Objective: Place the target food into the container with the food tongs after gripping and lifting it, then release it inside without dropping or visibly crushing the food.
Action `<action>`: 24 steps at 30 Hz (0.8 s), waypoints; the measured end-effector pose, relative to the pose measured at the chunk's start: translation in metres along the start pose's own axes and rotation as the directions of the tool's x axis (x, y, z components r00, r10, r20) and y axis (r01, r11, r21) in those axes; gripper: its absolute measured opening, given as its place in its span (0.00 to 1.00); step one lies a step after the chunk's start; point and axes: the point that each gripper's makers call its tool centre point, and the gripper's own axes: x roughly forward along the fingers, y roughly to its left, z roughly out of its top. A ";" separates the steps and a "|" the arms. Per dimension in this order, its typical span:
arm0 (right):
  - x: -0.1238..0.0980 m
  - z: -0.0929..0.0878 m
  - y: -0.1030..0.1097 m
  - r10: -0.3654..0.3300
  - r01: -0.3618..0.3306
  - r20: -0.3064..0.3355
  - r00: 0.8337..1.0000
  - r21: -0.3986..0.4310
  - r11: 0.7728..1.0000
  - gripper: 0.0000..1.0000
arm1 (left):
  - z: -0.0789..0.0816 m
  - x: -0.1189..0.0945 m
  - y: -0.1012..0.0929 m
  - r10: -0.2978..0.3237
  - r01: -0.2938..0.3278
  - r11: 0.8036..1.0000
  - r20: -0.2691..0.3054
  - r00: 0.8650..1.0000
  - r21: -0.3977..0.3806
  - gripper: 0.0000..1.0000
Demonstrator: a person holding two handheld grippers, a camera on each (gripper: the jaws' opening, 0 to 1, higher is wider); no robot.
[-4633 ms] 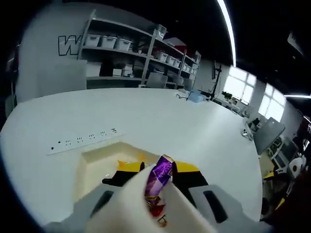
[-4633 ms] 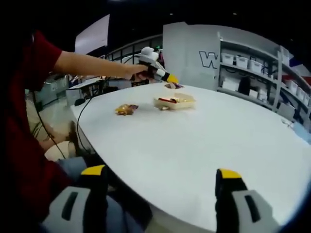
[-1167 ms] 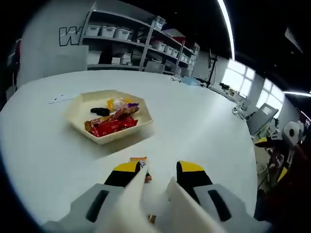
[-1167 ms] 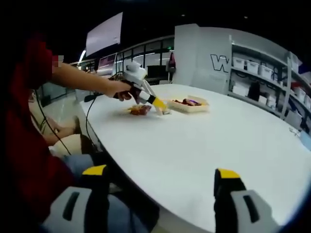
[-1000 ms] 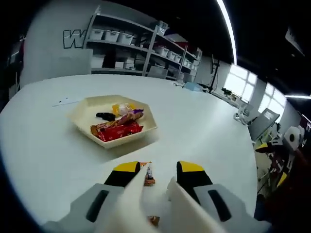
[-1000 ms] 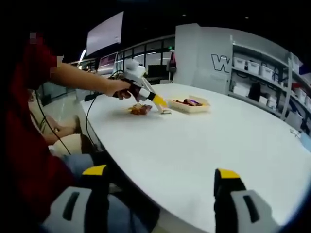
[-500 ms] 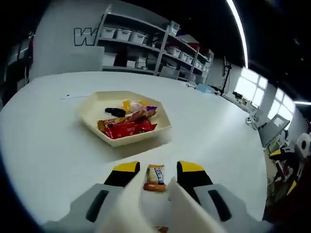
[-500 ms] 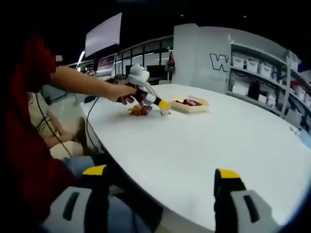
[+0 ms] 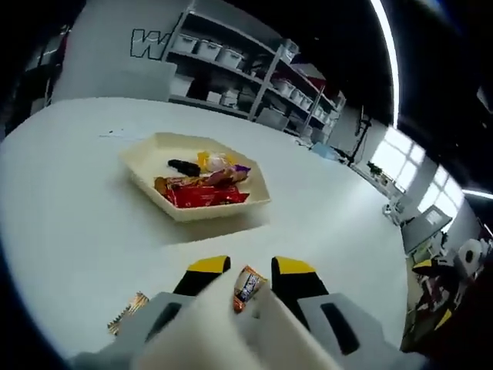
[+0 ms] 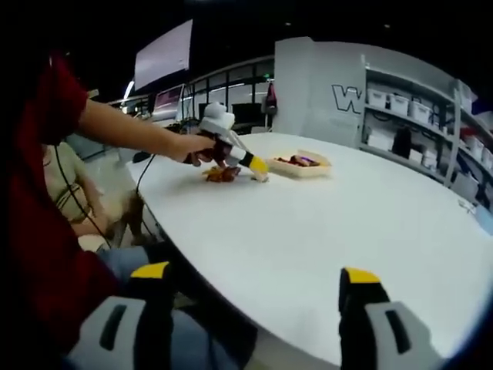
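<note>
While the cream food tongs [image 9: 231, 324] stick out between the left gripper [image 9: 245, 270]'s yellow-tipped jaws, a small orange-and-brown snack packet [image 9: 248, 286] sits right in the gap at their tips. Looks pinched between the two tong blades, jaws squeezed in close around the tongs, though I can't tell if it's off the white table [image 9: 77, 223] yet. Just beyond is one pale hexagonal tray [image 9: 146, 181] with a shiny red wrapper, a dark piece and a couple of yellowish ones inside; exact count is hard to tell. One more crinkly gold packet [image 9: 125, 311] lies flat on the table, left of the gripper. In the right gripper view, the right gripper [image 10: 254, 281] has its jaws wide apart, holding nothing, near the table edge.
</note>
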 end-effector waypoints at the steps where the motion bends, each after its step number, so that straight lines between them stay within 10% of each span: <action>1: -0.001 0.001 -0.001 -0.002 0.002 0.006 1.000 0.006 1.000 0.88 | 0.000 -0.002 -0.002 0.000 0.000 1.000 0.001 1.000 0.008 0.17; 24: -0.004 -0.004 -0.008 -0.018 0.017 0.024 1.000 0.027 0.999 0.88 | 0.077 -0.007 -0.011 0.011 -0.017 0.998 0.095 0.995 0.067 0.17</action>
